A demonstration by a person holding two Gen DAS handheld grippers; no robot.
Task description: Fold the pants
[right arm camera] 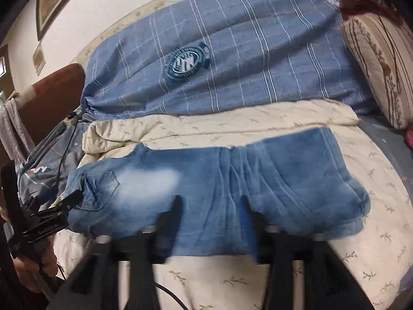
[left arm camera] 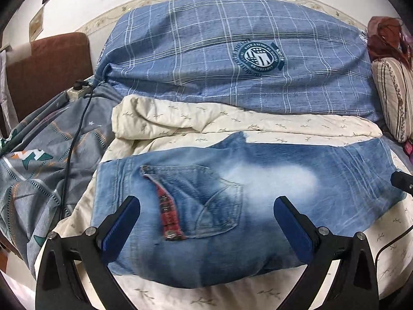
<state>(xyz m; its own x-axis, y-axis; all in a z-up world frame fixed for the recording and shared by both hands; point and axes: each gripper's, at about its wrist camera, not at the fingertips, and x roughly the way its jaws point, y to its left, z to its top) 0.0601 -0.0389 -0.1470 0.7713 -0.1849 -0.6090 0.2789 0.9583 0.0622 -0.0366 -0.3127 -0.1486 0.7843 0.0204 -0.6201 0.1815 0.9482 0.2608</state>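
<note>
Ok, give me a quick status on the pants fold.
Left gripper open, nothing held, over the pocket end. Right gripper blurred, fingers apart, no cloth pinched. Jeans folded across the cream quilt. Black cable clear off left.

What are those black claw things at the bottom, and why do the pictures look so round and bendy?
They are tongs that a person holds, one in each hand, each with a camera that bends the picture. One picture looks along the left tongs, which stand open and hold nothing. The other looks along the right tongs, blurry here, apart and holding nothing too. Folded blue jeans lie on a cream quilt on a bed. Behind is a checked blue pillow. The jeans are for folding.
</note>
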